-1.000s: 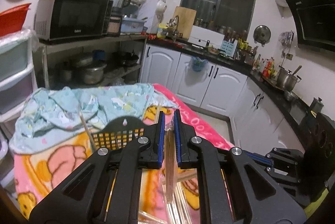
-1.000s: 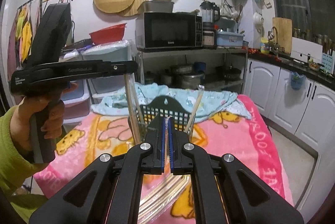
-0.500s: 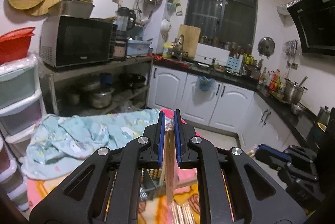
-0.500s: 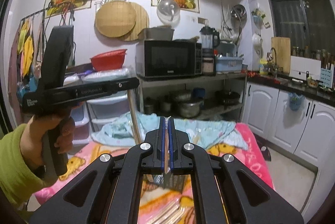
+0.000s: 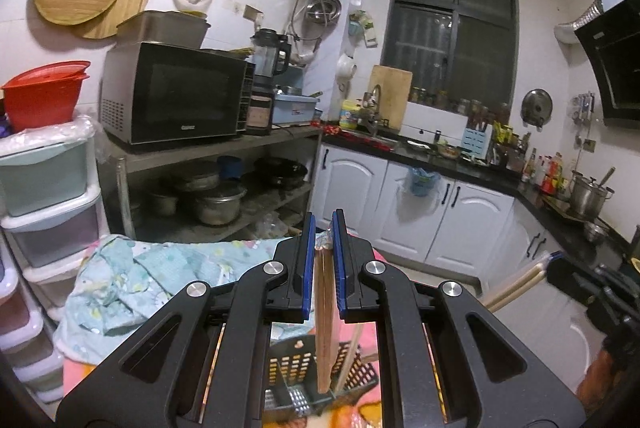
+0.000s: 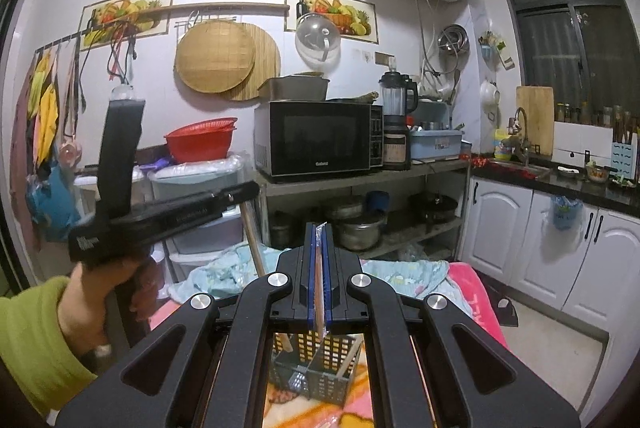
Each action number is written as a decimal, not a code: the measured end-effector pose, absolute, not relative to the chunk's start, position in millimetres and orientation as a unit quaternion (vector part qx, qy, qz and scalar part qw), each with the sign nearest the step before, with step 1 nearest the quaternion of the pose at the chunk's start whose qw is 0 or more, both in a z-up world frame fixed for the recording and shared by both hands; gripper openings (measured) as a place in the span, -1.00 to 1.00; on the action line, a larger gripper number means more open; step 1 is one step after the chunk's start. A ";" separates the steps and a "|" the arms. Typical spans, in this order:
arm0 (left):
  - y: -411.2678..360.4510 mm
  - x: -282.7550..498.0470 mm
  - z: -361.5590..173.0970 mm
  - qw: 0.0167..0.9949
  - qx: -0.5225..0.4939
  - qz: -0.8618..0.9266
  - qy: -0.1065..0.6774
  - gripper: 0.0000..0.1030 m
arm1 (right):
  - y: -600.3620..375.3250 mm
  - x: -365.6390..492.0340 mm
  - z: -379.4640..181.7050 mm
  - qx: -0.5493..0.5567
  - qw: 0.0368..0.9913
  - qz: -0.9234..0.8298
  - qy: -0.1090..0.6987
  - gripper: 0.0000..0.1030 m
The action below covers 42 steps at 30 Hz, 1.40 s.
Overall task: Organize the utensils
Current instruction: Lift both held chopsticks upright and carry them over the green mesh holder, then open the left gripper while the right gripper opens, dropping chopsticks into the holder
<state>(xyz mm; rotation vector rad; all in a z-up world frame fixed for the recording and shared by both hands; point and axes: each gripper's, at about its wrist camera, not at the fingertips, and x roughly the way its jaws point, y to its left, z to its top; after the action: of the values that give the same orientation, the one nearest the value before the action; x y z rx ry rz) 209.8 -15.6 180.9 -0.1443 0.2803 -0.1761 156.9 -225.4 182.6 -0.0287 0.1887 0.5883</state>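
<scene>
**Two pinched chopstick packs above the basket**

My left gripper [image 5: 323,268] is clamped on a wrapped pair of chopsticks [image 5: 322,328] that hangs upright over the black utensil basket [image 5: 320,380] on the pink blanket [image 6: 476,288]. My right gripper [image 6: 319,276] is closed on a thin plastic-sleeved pack [image 6: 319,308] above the same basket. I judge both light, stiff and slick in their film, so I grip near the upper end.

Left claw [image 5: 322,260] clamped, right claw [image 6: 319,276] clamped, both near level
</scene>
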 end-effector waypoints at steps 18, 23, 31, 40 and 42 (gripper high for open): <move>-17.6 242.3 133.6 0.981 -0.064 -0.073 0.168 -0.89 | -206.2 183.7 151.8 -0.022 0.949 0.285 0.136 -0.94; -17.9 247.0 119.8 0.978 -0.068 -0.076 0.180 -0.89 | -201.4 190.8 136.0 -0.025 0.948 0.279 0.152 -0.94; -15.4 251.8 98.7 0.974 -0.072 -0.078 0.198 -0.89 | -195.6 207.3 114.5 -0.021 0.946 0.270 0.180 -0.94; -8.1 249.9 83.1 0.969 -0.081 -0.076 0.222 -0.54 | -192.0 220.0 97.0 -0.019 0.943 0.259 0.207 -0.92; -5.9 246.9 82.8 0.968 -0.083 -0.075 0.223 -0.42 | -192.5 222.3 93.2 -0.019 0.943 0.255 0.214 -0.83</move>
<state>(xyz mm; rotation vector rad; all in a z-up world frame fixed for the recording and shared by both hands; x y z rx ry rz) 246.9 -5.9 82.8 -0.1687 0.4515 -0.1521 222.3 -192.5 93.2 -0.0391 0.4367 0.5193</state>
